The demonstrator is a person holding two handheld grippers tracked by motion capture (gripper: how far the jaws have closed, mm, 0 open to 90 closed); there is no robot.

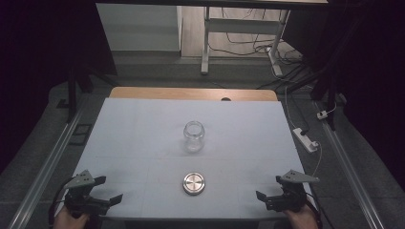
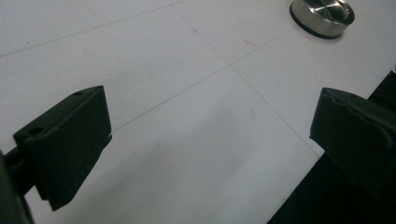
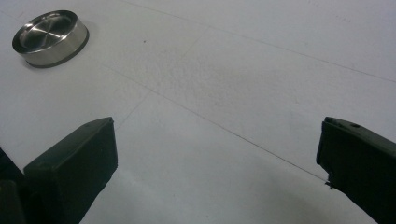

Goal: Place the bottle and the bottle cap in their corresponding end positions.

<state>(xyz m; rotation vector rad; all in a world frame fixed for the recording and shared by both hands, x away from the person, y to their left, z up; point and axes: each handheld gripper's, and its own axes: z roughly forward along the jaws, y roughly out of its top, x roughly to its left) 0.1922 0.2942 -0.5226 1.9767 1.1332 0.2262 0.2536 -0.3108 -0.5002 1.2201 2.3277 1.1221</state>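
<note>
A clear glass jar [image 1: 194, 136] stands upright and uncapped in the middle of the white table [image 1: 143, 124]. Its round metal lid [image 1: 194, 183] lies flat nearer the front edge; the same lid [image 2: 322, 16] is at the top right of the left gripper view, and the lid [image 3: 50, 37] is at the top left of the right gripper view. My left gripper [image 1: 109, 189] rests at the front left corner, open and empty. My right gripper [image 1: 268, 187] is at the front right corner, also open with nothing between its jaws.
A wooden strip [image 1: 191, 93] borders the table's far edge. A white power strip [image 1: 305, 139] and cables lie on the floor at the right. Metal rails [image 1: 45, 167] run along both sides. A desk frame [image 1: 239, 28] stands beyond.
</note>
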